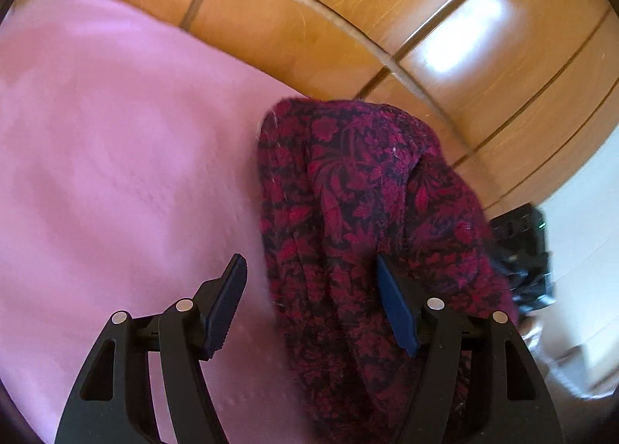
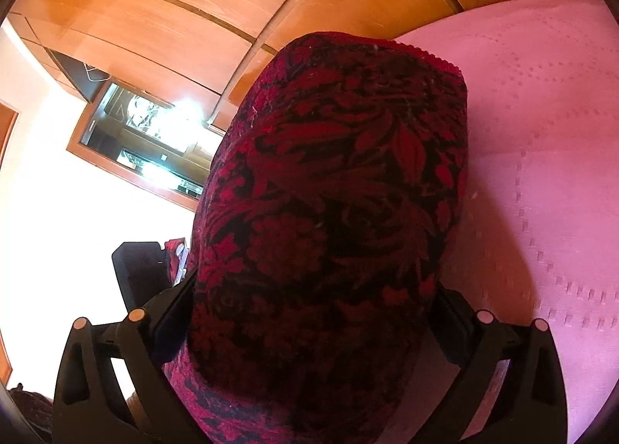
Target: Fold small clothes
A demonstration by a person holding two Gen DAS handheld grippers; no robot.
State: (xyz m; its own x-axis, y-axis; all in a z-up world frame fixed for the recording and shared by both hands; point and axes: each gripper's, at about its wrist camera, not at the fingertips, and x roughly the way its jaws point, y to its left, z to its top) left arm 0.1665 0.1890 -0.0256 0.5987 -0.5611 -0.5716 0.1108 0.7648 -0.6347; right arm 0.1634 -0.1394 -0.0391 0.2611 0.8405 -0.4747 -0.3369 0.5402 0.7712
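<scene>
A dark red and black floral garment (image 1: 348,211) lies bunched on a pink bedspread (image 1: 116,173). My left gripper (image 1: 313,300) is open; the cloth passes between its blue pads, with the right pad (image 1: 394,308) against the fabric and the left pad (image 1: 228,304) over bare bedspread. In the right wrist view the same garment (image 2: 332,192) fills the middle and drapes over my right gripper (image 2: 309,328). Its fingers stand wide apart on either side of the cloth, fingertips hidden by the fabric.
A glossy wooden wardrobe (image 1: 348,18) stands behind the bed. A black object (image 1: 522,250) lies beyond the garment at the right. In the right wrist view there is a framed mirror (image 2: 147,142) on a white wall and the pink bedspread (image 2: 541,173) at the right.
</scene>
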